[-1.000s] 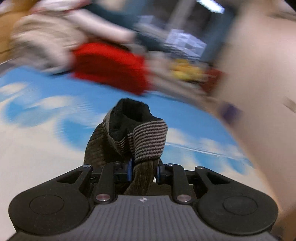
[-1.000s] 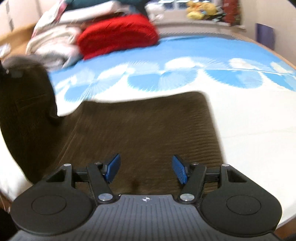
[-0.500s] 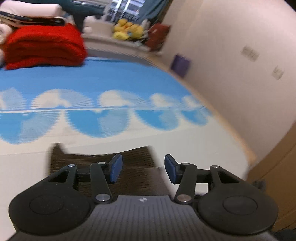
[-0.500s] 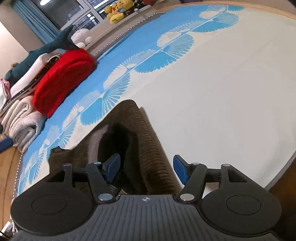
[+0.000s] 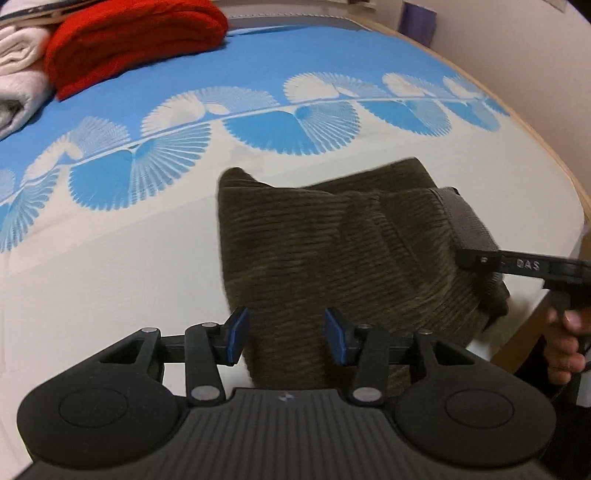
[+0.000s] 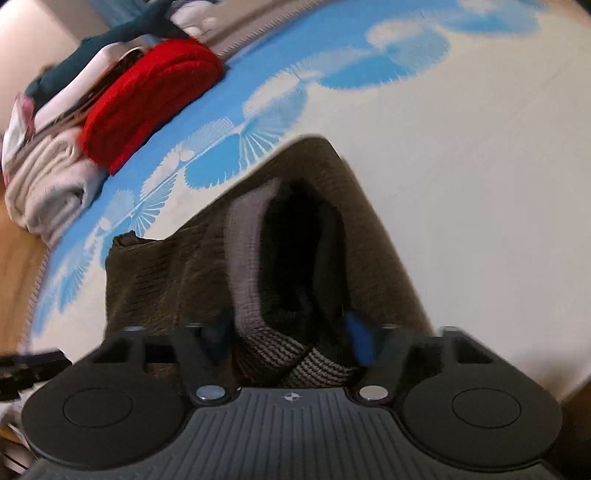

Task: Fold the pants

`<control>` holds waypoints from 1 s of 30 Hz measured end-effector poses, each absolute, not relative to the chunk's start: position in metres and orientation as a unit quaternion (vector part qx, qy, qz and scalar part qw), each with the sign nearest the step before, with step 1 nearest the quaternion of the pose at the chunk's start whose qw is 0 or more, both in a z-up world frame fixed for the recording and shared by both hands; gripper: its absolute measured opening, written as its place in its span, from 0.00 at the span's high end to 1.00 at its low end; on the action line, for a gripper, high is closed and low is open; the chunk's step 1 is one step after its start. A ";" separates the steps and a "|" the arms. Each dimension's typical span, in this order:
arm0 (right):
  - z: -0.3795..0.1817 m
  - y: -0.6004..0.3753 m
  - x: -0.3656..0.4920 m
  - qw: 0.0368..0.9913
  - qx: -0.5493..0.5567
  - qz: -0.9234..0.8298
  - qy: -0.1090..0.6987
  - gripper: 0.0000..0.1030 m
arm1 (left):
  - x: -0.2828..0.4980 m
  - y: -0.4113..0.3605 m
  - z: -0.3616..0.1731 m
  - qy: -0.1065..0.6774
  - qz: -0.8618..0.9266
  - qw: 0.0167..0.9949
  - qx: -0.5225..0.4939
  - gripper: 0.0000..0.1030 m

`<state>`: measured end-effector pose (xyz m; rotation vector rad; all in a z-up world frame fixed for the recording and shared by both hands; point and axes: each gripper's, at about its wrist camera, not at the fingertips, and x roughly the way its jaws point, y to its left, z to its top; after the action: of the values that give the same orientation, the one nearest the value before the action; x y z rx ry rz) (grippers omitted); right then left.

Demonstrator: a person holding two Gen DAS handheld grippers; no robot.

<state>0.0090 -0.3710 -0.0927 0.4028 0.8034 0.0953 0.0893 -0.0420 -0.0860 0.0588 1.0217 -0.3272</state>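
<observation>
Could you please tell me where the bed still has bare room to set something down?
The pale cover left of the brown pants lies bare, as does the blue band beyond them. The far left is crowded by the red blanket and white towels.

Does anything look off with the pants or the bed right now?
Only the pants: they lie rumpled, not flat. The waistband gapes open, showing the dark lining, between the right gripper's just-closing jaws. A corner pokes up at the far end. The left gripper is open. Nothing is spilled or damaged.
</observation>
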 end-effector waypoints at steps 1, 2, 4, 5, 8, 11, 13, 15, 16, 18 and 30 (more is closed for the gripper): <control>-0.083 -0.366 0.004 0.911 0.173 0.052 0.372 0.68 | 0.091 -0.035 -0.086 0.489 -0.151 0.859 0.009 0.51; -0.071 -0.364 0.005 0.919 0.161 0.063 0.354 0.75 | 0.094 -0.029 -0.086 0.491 -0.145 0.859 -0.007 0.51; -0.035 -0.363 -0.002 0.939 0.154 0.101 0.290 0.81 | 0.098 -0.025 -0.083 0.485 -0.138 0.863 -0.017 0.51; -0.018 -0.362 -0.008 0.948 0.146 0.112 0.261 0.82 | 0.098 -0.028 -0.078 0.482 -0.139 0.865 -0.020 0.51; 0.010 -0.370 -0.023 0.964 0.116 0.101 0.217 0.83 | 0.099 -0.036 -0.073 0.482 -0.156 0.862 -0.024 0.52; -0.025 -0.386 -0.015 0.955 0.093 0.053 0.277 0.82 | 0.097 -0.051 -0.073 0.482 -0.177 0.858 0.003 0.52; -0.070 -0.396 0.007 0.909 0.108 0.031 0.402 0.79 | 0.099 -0.060 -0.079 0.489 -0.182 0.853 0.017 0.52; -0.085 -0.408 0.009 0.888 0.166 0.036 0.427 0.66 | 0.101 -0.066 -0.089 0.509 -0.180 0.841 0.030 0.52; -0.081 -0.410 0.007 0.895 0.156 0.031 0.417 0.57 | 0.102 -0.068 -0.093 0.516 -0.176 0.837 0.037 0.52; -0.073 -0.413 0.002 0.905 0.142 0.026 0.400 0.53 | 0.104 -0.071 -0.100 0.530 -0.173 0.829 0.046 0.52; -0.088 -0.435 0.079 0.882 0.232 0.077 0.404 0.29 | 0.120 -0.080 -0.125 0.577 -0.164 0.798 0.062 0.50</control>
<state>0.0788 -0.4347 -0.0878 0.4842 0.8407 0.1598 0.1204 -0.0803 -0.1254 0.1339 1.2381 -0.3525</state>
